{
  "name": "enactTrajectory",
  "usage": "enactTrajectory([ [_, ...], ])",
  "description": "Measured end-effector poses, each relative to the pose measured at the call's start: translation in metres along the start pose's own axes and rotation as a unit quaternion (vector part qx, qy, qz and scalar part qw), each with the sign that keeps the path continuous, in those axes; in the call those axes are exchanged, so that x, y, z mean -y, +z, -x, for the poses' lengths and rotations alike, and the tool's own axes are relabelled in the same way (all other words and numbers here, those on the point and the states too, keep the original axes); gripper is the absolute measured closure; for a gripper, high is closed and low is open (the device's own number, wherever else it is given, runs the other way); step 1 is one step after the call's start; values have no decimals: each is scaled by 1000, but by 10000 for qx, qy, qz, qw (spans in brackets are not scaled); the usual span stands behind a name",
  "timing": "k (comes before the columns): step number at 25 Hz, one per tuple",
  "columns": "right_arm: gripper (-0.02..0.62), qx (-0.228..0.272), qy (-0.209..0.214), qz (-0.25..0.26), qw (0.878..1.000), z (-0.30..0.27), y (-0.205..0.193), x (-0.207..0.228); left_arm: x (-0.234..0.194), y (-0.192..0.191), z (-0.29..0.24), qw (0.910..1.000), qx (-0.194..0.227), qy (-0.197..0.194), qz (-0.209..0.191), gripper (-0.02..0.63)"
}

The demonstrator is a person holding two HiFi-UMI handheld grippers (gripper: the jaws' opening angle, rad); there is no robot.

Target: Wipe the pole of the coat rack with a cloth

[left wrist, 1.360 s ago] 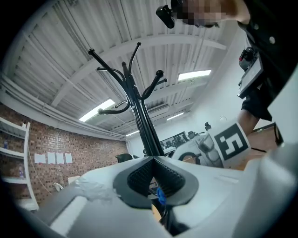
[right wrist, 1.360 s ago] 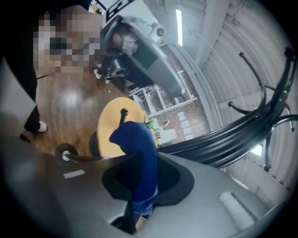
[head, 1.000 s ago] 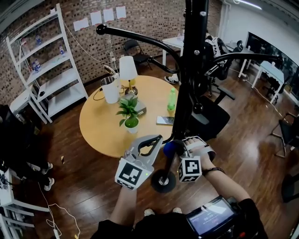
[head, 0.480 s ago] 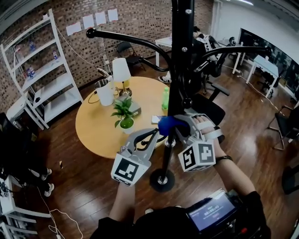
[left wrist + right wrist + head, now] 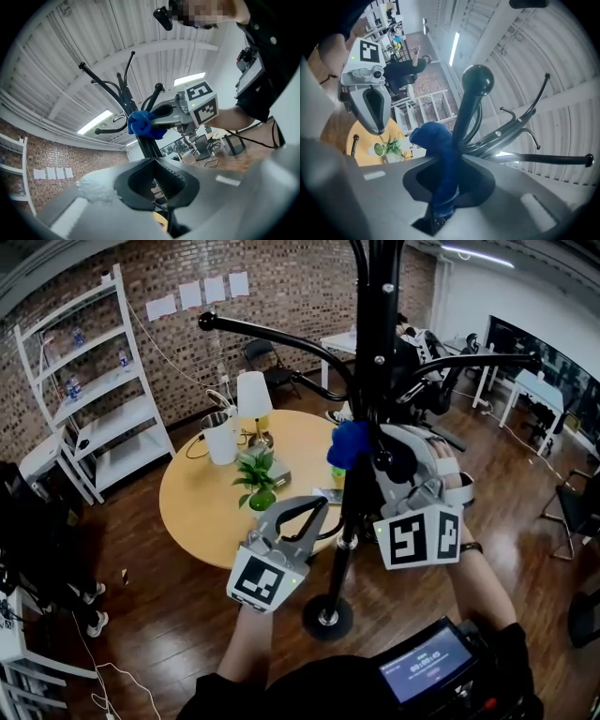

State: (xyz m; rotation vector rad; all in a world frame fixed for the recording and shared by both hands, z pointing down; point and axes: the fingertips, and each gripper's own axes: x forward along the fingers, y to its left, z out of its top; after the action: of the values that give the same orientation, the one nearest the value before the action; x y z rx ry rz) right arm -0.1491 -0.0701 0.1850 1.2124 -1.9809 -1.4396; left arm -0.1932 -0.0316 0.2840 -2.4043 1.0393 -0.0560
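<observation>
The black coat rack pole (image 5: 373, 381) rises through the middle of the head view from a round base (image 5: 328, 618). A blue cloth (image 5: 347, 443) is pressed against the pole's left side at about table height. My right gripper (image 5: 364, 454) is shut on it, its marker cube lower right. In the right gripper view the cloth (image 5: 440, 154) bunches out between the jaws beside a curved hook arm with a ball end (image 5: 477, 80). My left gripper (image 5: 319, 515) hangs lower, just left of the pole, shut and empty. Its own view shows the cloth (image 5: 143, 125) above on the pole (image 5: 147, 146).
A round wooden table (image 5: 202, 507) stands behind the pole with a potted plant (image 5: 259, 474), a lamp (image 5: 254, 395), a white jug (image 5: 221, 439), a green bottle (image 5: 337, 470) and a phone (image 5: 330, 495). Hook arms (image 5: 272, 334) spread left and right. White shelving (image 5: 94, 381) lines the brick wall.
My right gripper has slid the blue cloth up the pole, from near the base to about table height. The left gripper has stayed low beside the pole, still shut.
</observation>
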Motion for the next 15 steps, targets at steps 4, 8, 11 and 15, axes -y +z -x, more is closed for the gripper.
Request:
enactTrajectory([
  [4, 545, -25, -29, 34, 10000, 2, 0, -6, -6, 1, 3, 10000, 14, 92, 21, 603],
  [8, 545, -112, 321, 116, 9994, 5, -10, -40, -4, -4, 4, 9999, -18, 101, 92, 603],
  [11, 545, -241, 782, 247, 9963, 10, -23, -80, -1, -9, 5, 9997, -60, 108, 209, 603],
  [15, 545, -488, 1627, 756, 9826, 18, -44, -141, -1, -16, 6, 9993, -99, 135, 325, 603],
])
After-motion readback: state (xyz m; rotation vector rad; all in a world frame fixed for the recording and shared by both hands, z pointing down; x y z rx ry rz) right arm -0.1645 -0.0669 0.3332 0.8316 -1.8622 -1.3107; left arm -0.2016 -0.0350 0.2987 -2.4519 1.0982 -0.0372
